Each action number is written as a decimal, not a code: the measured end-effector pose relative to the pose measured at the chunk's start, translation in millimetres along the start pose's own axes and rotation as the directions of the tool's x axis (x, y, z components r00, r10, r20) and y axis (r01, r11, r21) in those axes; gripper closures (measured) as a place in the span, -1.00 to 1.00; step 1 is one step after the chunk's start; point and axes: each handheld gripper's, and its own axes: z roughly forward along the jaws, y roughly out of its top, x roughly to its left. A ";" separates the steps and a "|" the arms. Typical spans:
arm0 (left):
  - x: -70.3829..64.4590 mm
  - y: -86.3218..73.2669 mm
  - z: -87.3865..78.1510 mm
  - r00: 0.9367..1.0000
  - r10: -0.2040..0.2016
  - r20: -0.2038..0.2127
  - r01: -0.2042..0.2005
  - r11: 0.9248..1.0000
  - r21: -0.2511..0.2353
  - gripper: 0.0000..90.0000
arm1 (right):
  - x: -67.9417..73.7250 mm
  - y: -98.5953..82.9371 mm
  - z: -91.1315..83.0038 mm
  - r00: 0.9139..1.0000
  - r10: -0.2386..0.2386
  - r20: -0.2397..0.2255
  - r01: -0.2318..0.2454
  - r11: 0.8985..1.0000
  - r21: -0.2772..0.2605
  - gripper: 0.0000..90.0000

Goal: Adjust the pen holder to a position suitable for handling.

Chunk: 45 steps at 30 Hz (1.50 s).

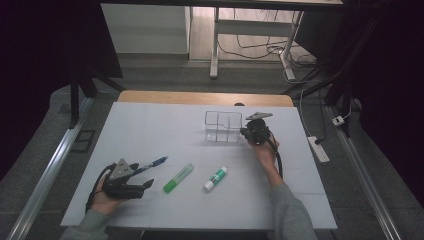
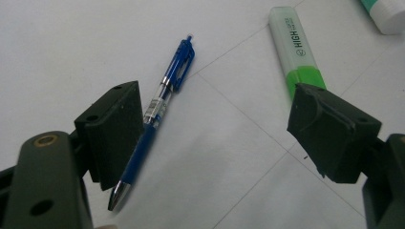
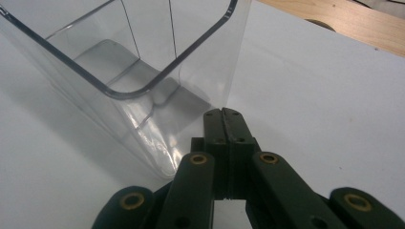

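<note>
White table (image 1: 150, 125) holds blue pen (image 2: 153, 114) touching left tool's (image 2: 215, 138) inner pad.

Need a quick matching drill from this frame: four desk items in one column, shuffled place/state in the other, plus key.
Items
1. blue pen
2. green highlighter
3. glue stick
4. clear organizer

Places/states
A. upright and empty, right beside the shut right gripper
B. lies farthest toward the person's right of the three loose items
C. lies next to one jaw of the open left gripper
D. lies in the middle of the three loose items, capped end toward the person

Pairs: 1-C, 2-D, 3-B, 4-A
</note>
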 end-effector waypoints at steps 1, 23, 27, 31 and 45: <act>-0.2 0.0 0.0 1.000 0.003 0.000 -0.003 1.000 0.001 -0.58 | 0.8 0.1 0.7 1.000 0.001 -0.002 -0.001 1.000 -0.005 0.98; 0.4 -0.5 0.5 1.000 -0.002 -0.002 0.002 1.000 0.008 -0.58 | 18.2 9.2 16.2 0.999 -0.030 -0.033 0.030 1.000 -0.005 0.98; 0.7 -0.7 0.7 1.000 -0.002 -0.002 0.002 1.000 0.010 -0.58 | 22.2 11.6 19.0 0.998 -0.039 -0.044 0.038 0.999 -0.010 0.98; 0.9 -0.8 0.9 1.000 -0.002 -0.004 0.002 1.000 0.011 -0.58 | 26.3 13.7 21.4 0.998 -0.043 -0.053 0.042 0.999 -0.008 0.98; 0.9 -1.1 0.7 1.000 0.000 0.000 0.000 1.000 0.015 -0.57 | 40.7 21.1 29.0 0.995 -0.060 -0.086 0.059 0.998 -0.015 0.98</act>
